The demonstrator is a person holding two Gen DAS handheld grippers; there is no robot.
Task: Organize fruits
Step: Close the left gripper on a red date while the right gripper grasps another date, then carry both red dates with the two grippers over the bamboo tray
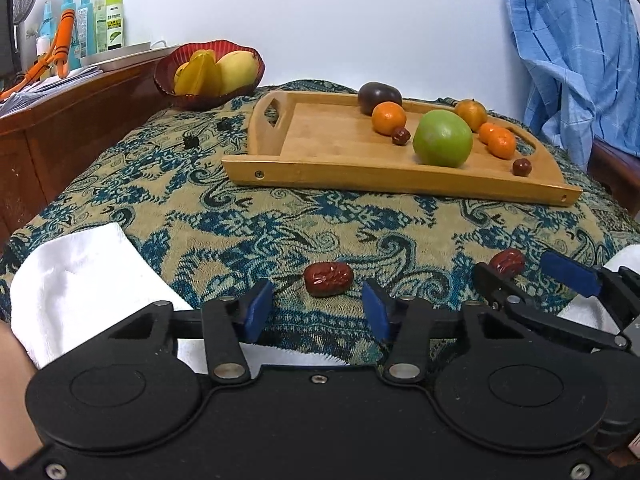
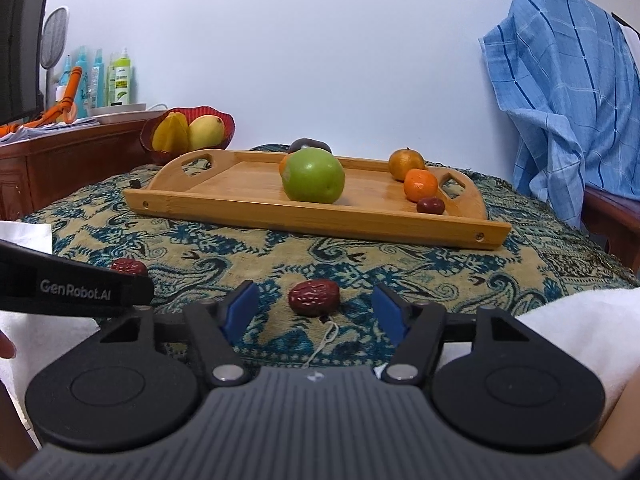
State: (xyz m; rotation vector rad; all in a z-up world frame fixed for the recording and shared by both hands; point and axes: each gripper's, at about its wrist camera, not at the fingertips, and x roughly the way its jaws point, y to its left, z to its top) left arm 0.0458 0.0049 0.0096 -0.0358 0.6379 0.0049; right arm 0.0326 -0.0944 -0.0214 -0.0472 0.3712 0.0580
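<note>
**Ana:** Grippers first, nearest the cameras. How do they stand?

**Ben:** The left gripper (image 1: 318,304) has its jaws apart, with a red date (image 1: 328,279) lying on the patterned cloth (image 1: 224,216) just ahead of the blue pads; neither pad touches it. The right gripper (image 2: 316,306) is the same: jaws apart, a second red date (image 2: 314,297) between the pads, untouched. The two grippers sit close side by side.

**Ana:** Room to move?

**Ben:** A white towel (image 1: 76,276) covers the near left edge, another towel (image 2: 580,320) the near right. Between the dates and the wooden tray (image 2: 320,216) the cloth is a bare strip.

**Ana:** And the tray?

**Ben:** Its low front rim faces the grippers. The left half of it is bare. A green apple (image 2: 313,176) sits mid-tray, mandarins (image 1: 496,141) and small dark dates (image 1: 521,167) toward the right handle, a dark fruit (image 1: 379,96) at the back rim.

**Ana:** Farther?

**Ben:** A red bowl (image 1: 208,98) of yellow fruit sits at the far left corner, beside a wooden cabinet (image 1: 60,136). A blue cloth (image 2: 568,112) hangs at the right.
</note>
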